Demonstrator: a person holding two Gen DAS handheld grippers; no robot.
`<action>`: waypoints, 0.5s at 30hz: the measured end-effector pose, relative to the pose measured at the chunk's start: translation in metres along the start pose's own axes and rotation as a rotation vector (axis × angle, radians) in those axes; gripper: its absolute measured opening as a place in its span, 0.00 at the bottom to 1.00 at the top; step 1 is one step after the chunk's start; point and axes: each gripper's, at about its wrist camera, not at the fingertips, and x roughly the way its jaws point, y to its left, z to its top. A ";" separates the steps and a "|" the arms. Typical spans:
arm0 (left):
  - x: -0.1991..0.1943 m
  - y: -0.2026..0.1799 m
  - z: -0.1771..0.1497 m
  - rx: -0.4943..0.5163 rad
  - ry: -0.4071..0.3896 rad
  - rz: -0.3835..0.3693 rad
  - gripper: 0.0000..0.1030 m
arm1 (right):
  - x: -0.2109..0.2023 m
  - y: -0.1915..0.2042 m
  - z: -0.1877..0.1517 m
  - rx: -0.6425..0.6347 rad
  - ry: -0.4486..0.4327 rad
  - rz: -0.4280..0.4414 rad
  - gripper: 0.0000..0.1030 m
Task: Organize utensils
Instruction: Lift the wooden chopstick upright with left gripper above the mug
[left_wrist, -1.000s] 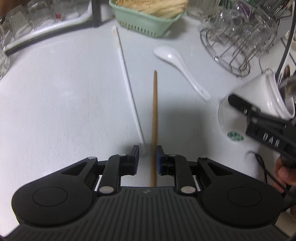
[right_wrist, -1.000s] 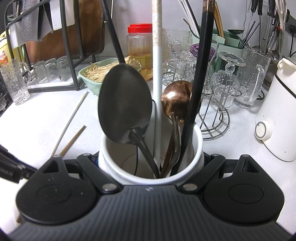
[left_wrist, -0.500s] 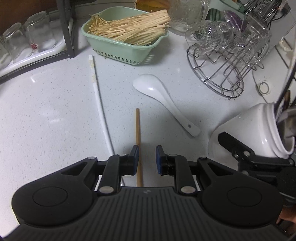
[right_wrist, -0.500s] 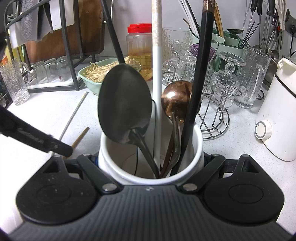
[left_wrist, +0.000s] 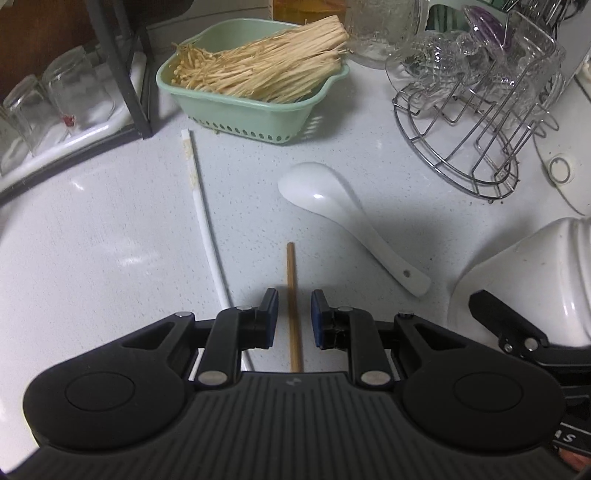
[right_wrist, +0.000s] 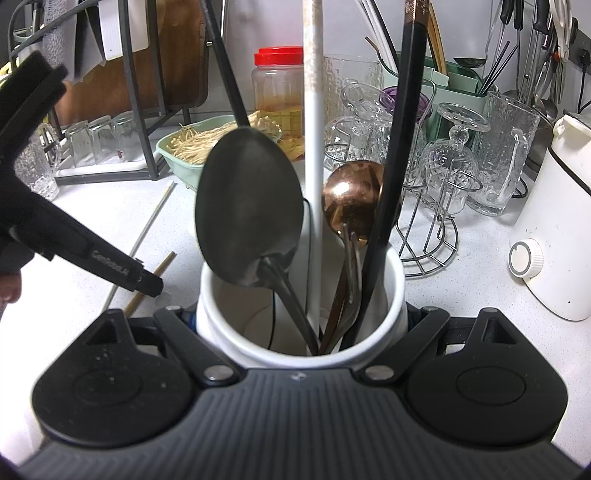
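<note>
A wooden chopstick (left_wrist: 293, 295) lies on the counter between the open fingers of my left gripper (left_wrist: 293, 302), untouched. A white chopstick (left_wrist: 201, 206) lies just left of it. A white ceramic spoon (left_wrist: 343, 210) lies to the right. My right gripper (right_wrist: 301, 317) is shut on a white utensil holder (right_wrist: 295, 332), tilted, which also shows at the right of the left wrist view (left_wrist: 524, 280). The holder contains a black spoon (right_wrist: 247, 206), a copper spoon (right_wrist: 351, 199), a white chopstick (right_wrist: 313, 147) and a black chopstick (right_wrist: 399, 147).
A green basket (left_wrist: 251, 107) of enoki mushrooms stands at the back. A wire rack (left_wrist: 476, 122) with glassware stands at the right. Glasses (left_wrist: 55, 96) sit on a shelf at the left. A white appliance (right_wrist: 554, 240) is at the far right.
My left gripper has pulled back along the wooden chopstick and risen, so less of the stick shows ahead. It now appears at the left of the right wrist view. The holder has not moved.
</note>
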 end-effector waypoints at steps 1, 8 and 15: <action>0.001 0.000 0.001 0.001 0.001 0.003 0.21 | 0.000 0.000 0.000 0.000 0.002 0.000 0.89; 0.003 -0.001 0.005 0.052 -0.023 0.014 0.05 | 0.000 0.000 0.000 0.001 0.010 0.001 0.89; -0.027 -0.003 -0.002 0.050 -0.116 0.007 0.04 | -0.002 0.003 0.000 -0.006 0.015 0.008 0.89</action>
